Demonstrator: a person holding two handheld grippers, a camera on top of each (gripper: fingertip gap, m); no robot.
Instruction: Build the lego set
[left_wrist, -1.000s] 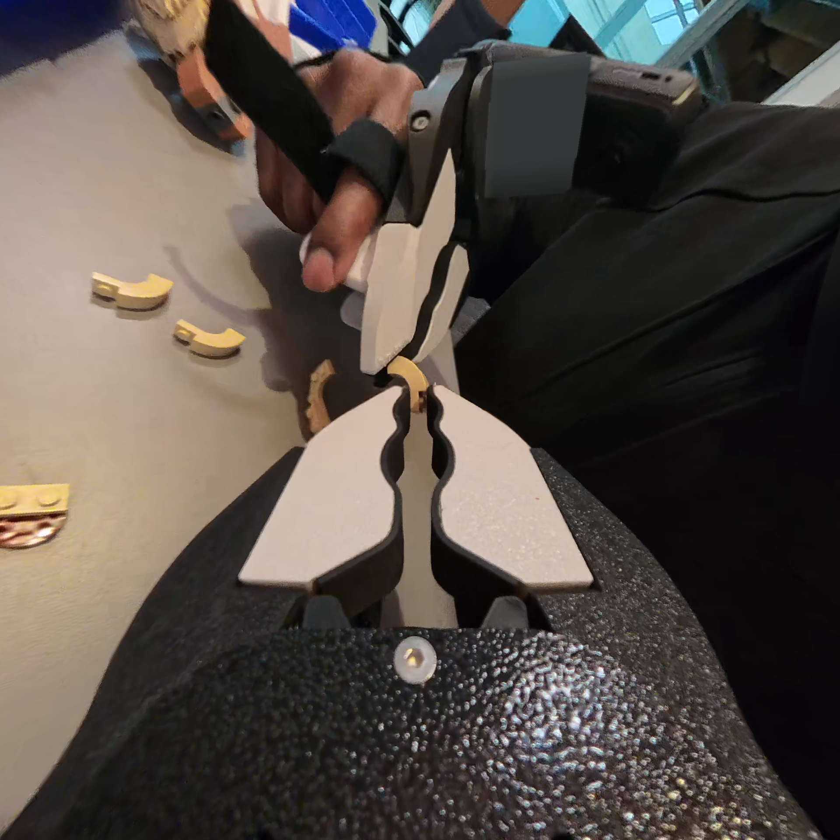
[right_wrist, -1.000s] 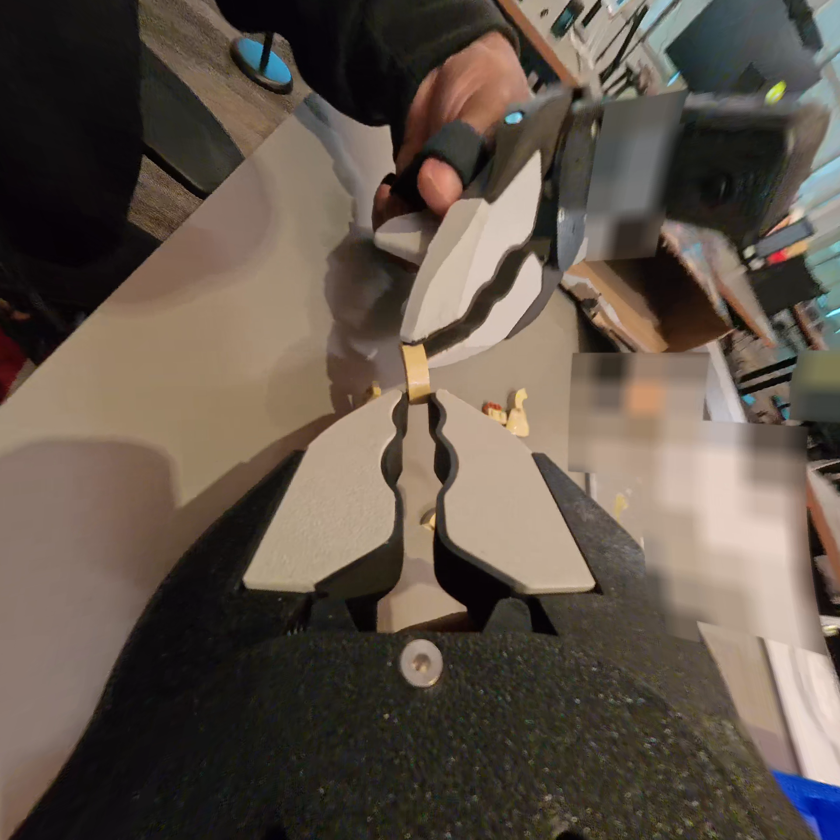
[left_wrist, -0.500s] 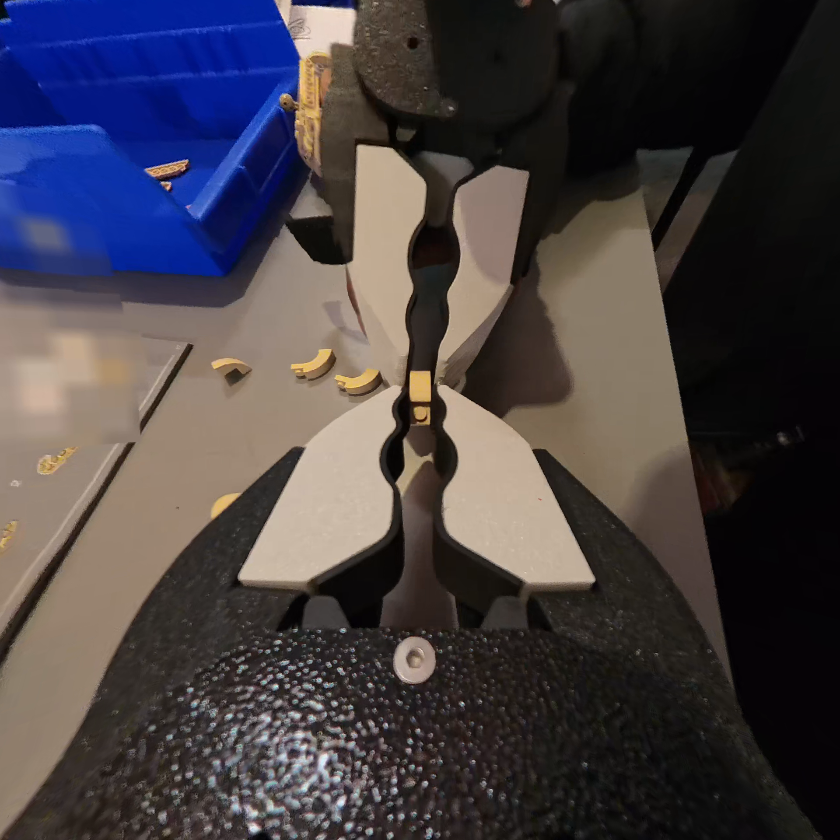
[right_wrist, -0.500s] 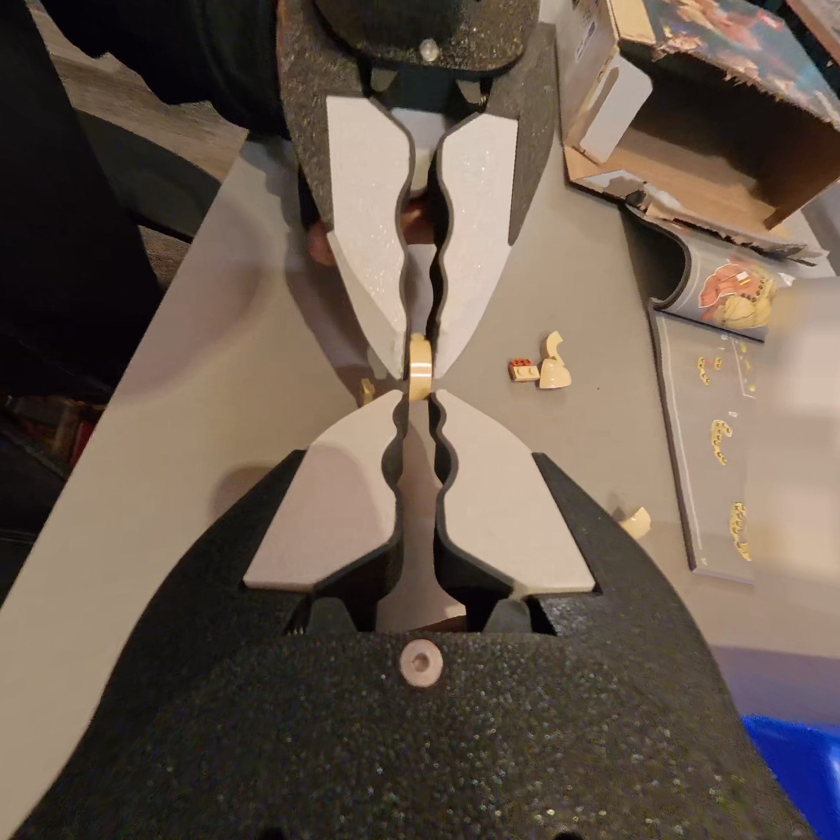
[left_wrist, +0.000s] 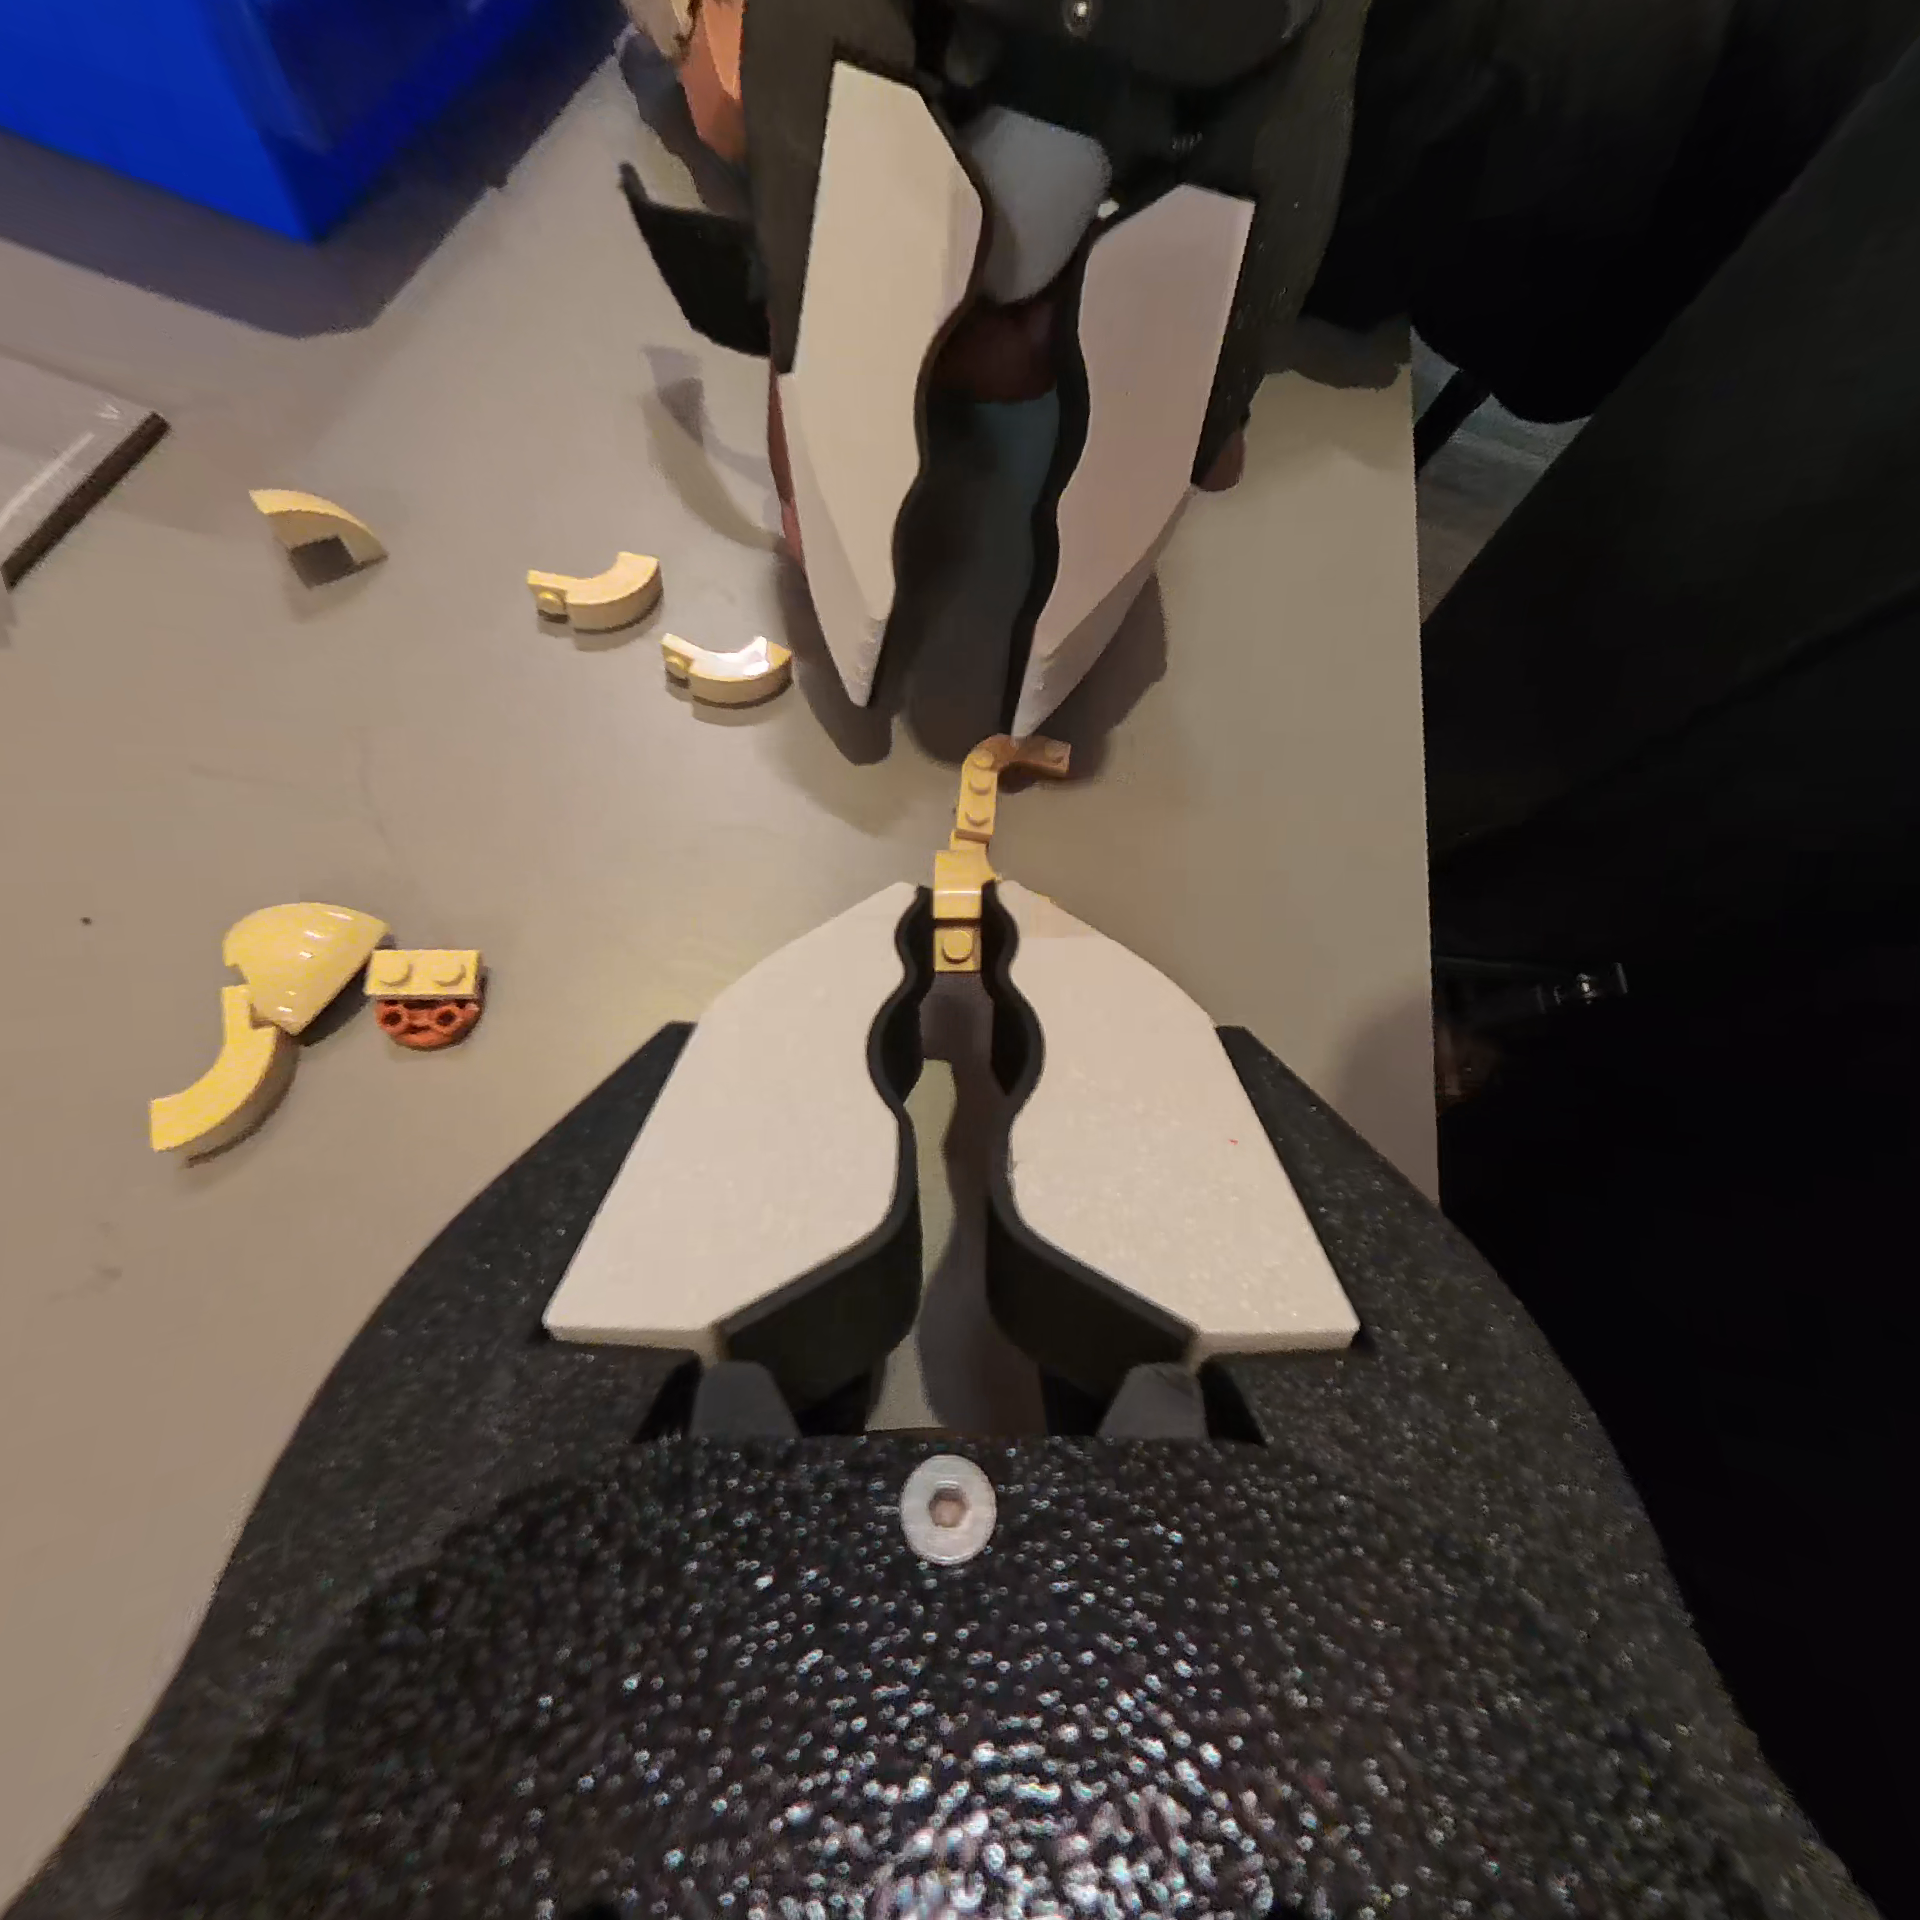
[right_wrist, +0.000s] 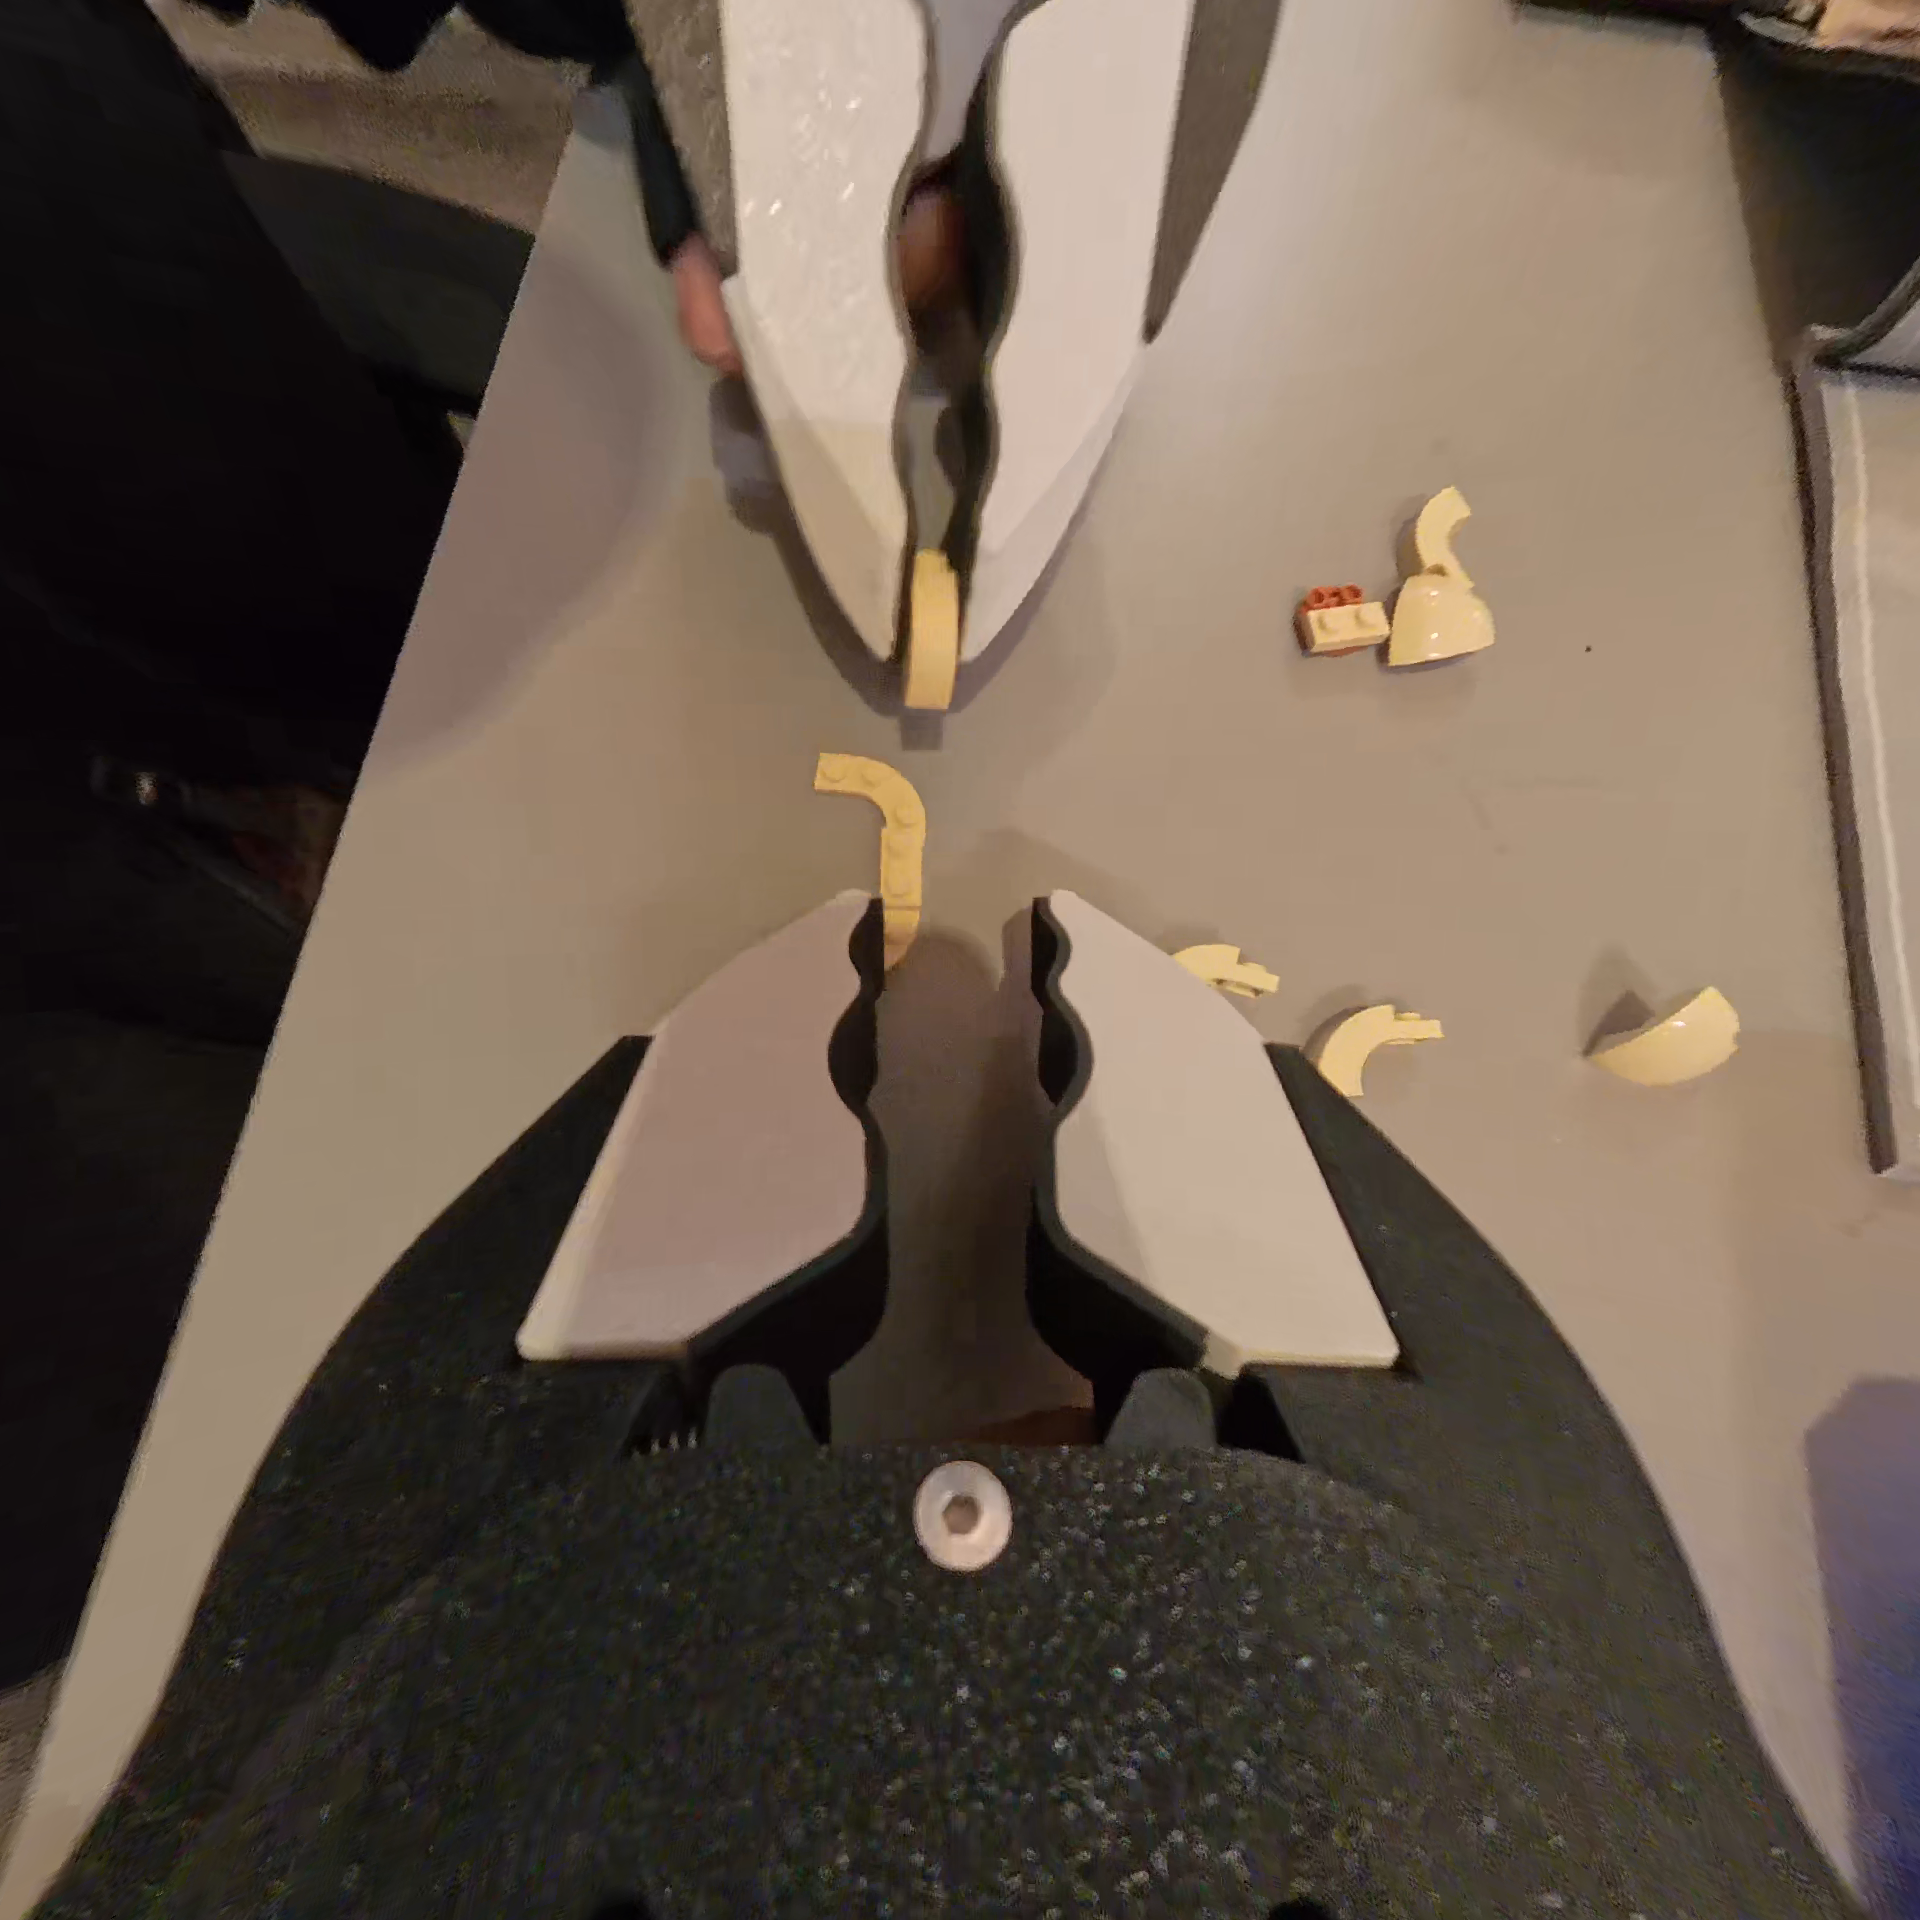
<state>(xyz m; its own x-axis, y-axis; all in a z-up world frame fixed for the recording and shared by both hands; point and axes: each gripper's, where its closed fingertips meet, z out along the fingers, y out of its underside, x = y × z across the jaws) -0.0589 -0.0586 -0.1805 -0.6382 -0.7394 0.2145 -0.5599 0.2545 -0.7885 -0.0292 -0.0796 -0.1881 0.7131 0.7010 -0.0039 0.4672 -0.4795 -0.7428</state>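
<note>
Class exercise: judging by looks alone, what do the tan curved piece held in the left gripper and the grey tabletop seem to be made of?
Tan curved piece: likely moulded glossy plastic, shown by its round studs and crisp edges, gripped at the left gripper's tips. Grey tabletop: smooth and matte, perhaps laminate or painted board; the look leaves it open.

Dim warm light, soft shadows, perhaps slight motion blur, wide-angle edge distortion.

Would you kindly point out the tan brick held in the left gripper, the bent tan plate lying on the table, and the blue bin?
tan brick (left_wrist: 957, 928), left wrist view, on its studded top between the fingertips.
bent tan plate (right_wrist: 900, 831), right wrist view, on its curved bend.
blue bin (left_wrist: 260, 94), left wrist view, on its outer wall.
</note>
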